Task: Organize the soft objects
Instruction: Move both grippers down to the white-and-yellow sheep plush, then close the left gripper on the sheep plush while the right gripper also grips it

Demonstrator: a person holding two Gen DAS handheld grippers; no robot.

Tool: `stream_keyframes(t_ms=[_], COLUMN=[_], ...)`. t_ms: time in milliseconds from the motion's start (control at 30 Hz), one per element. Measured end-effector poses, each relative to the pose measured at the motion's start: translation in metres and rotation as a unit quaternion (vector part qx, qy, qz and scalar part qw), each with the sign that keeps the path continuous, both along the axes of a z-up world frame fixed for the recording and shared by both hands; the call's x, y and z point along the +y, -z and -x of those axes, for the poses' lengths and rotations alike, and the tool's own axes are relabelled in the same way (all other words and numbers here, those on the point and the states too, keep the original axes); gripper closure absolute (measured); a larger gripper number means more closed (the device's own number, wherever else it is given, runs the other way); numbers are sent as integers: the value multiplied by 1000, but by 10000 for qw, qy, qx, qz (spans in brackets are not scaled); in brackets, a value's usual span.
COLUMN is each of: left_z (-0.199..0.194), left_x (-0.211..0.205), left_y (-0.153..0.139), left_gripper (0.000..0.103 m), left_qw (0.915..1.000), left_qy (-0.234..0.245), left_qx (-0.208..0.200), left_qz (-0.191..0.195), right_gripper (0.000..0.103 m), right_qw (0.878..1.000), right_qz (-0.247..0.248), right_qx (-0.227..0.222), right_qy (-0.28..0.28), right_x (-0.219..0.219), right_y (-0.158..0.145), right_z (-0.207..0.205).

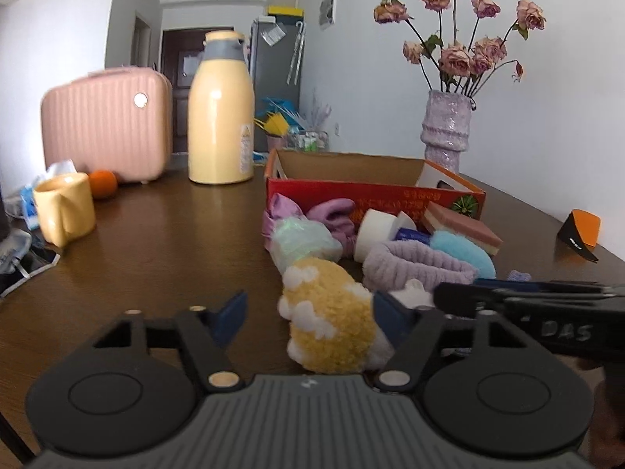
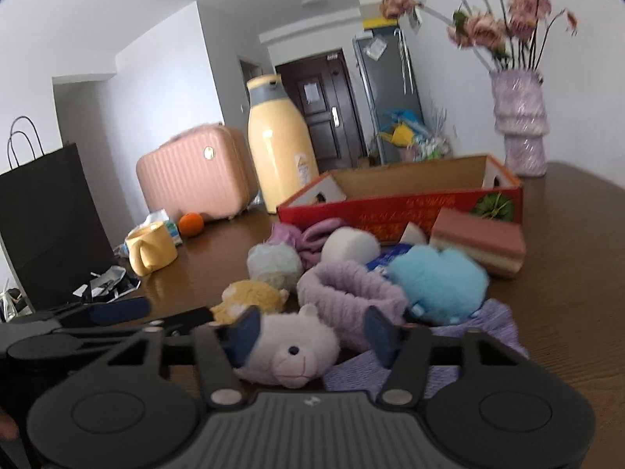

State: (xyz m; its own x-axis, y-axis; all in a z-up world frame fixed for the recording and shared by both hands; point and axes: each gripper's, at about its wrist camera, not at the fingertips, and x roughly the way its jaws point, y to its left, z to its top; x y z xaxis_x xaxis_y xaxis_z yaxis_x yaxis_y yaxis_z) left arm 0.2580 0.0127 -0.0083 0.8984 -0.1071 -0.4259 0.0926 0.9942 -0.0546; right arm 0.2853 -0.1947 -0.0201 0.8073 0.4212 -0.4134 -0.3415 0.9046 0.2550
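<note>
Fuzzy yellow plush [image 1: 332, 324] between left gripper [image 1: 308, 312] jaws, apparently ungripped; right gripper [image 2: 308, 332] jaws part-open around pale bear plush [image 2: 293, 348].

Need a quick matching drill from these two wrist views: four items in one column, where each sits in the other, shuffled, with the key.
Items:
1. yellow plush toy
2. pale plush bear
3. orange
4. cardboard box

Places:
A. in front of the pink suitcase, beside the yellow mug
B. between the right gripper fingers
C. behind the pile of soft items, empty as far as the views show
D. between the left gripper fingers

Pairs: 1-D, 2-B, 3-A, 4-C
</note>
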Motion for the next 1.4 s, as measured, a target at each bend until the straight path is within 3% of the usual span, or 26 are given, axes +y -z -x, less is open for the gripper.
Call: stream_keyframes(t_ms=[233,500,600,767,833,1000,1067,1167,1300,1400], left_z=[0,8,10,13,19,20,15,3,-9,-12], left_x=[-3,-1,14,41,40,15,7,-2,-6,-4], left_y=[5,3,2,2,0,0,3,9,20,21], left_gripper=[61,65,63,52,40,26,23,11,12,35], left_qw=[9998,9999,9997,9958,9965,9989,9990,9988,9977,9973], left_qy=[196,105,-233,-885,-806,-93,-89,-227,-380,-414], left_qx=[76,67,48,201,164,244,265,379,551,579], left_qz=[25,14,29,87,140,381,354,215,72,161], right_gripper=[65,68,68,72,71,68,72,71,70,68], right_qw=[9994,9985,9980,9901,9934,9992,9995,9996,9996,9994], right_qz=[-103,-242,-246,-306,-218,101,173,271,134,164], right_qx=[308,477,474,340,185,149,161,43,-82,-130], right_qy=[-68,-101,-353,-1328,-1113,-363,-224,66,222,258], right_x=[10,11,19,44,44,30,26,20,4,-1], right_y=[13,18,16,10,3,2,5,5,1,1], right_z=[-16,-10,-2,17,17,-3,-7,-5,1,3])
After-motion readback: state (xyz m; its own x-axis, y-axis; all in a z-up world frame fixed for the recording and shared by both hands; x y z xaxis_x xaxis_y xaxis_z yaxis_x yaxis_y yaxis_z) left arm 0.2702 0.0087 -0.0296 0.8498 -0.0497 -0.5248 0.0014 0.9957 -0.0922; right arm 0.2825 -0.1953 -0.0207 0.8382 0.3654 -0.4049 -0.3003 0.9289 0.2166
